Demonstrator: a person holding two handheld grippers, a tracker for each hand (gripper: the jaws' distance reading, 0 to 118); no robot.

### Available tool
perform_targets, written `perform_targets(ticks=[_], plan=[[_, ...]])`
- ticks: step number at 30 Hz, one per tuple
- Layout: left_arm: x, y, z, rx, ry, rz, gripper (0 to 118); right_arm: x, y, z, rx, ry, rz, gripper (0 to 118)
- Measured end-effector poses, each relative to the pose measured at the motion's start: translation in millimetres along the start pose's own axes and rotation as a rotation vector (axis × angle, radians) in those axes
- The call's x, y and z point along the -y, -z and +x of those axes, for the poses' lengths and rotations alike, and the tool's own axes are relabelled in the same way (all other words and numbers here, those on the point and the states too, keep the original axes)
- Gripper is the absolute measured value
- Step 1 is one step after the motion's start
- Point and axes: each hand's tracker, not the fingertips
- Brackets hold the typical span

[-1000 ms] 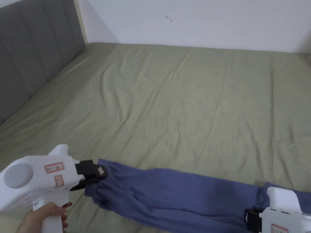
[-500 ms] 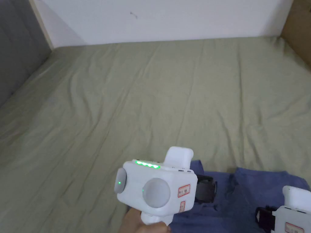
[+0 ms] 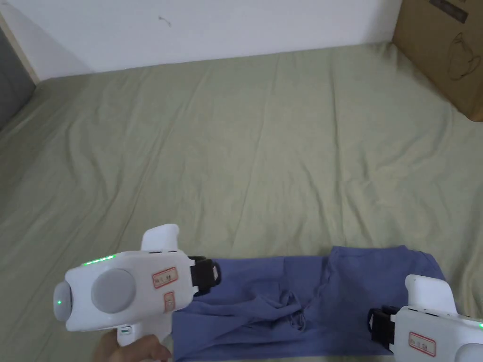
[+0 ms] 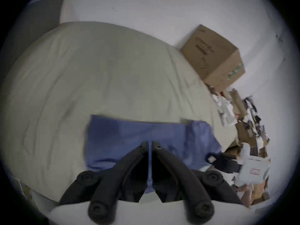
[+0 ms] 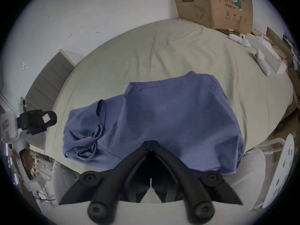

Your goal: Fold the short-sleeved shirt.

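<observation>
1. The blue short-sleeved shirt (image 3: 302, 301) lies bunched along the near edge of the bed (image 3: 245, 155), one sleeve area spread toward the right and a rumpled knot of cloth near its middle.
2. By my reading, the step in hand is laying the shirt out flat before any fold is made; the creases and the twisted patch say it is not yet smooth.
3. The left hand-held gripper (image 4: 150, 145) sits at the shirt's left end, jaws nearly together with only a thin slit between them. A sliver of blue shows in that slit (whether cloth is truly pinched I cannot tell).
4. The right hand-held gripper (image 5: 151, 143) is at the shirt's near right edge with its jaw tips brought together, right against the fabric; whether they actually clamp it is hidden.
5. Pose: both tools point away from the person over the bed, held low and well apart, the left one gripped from below by a hand (image 3: 134, 348).
6. The next move probably calls for drawing the two ends apart and setting the shirt down flat, then freeing the bunched middle
</observation>
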Motion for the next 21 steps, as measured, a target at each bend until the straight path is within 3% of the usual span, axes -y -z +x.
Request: perform_targets(ticks=[9,14,21], plan=[[38.7,69.9,32.6,0.099,0.062,-0.225,3,4.1,-0.6,-0.8,-0.014,0.000,-0.010,0],[56.4,72.9,65.4,0.103,0.142,-0.214,3,5.7,-1.7,4.5,-0.002,0.007,-0.014,0],[56.8,70.9,77.4,0.190,0.135,-0.237,3,5.9,-3.9,0.2,0.005,0.001,-0.015,0]])
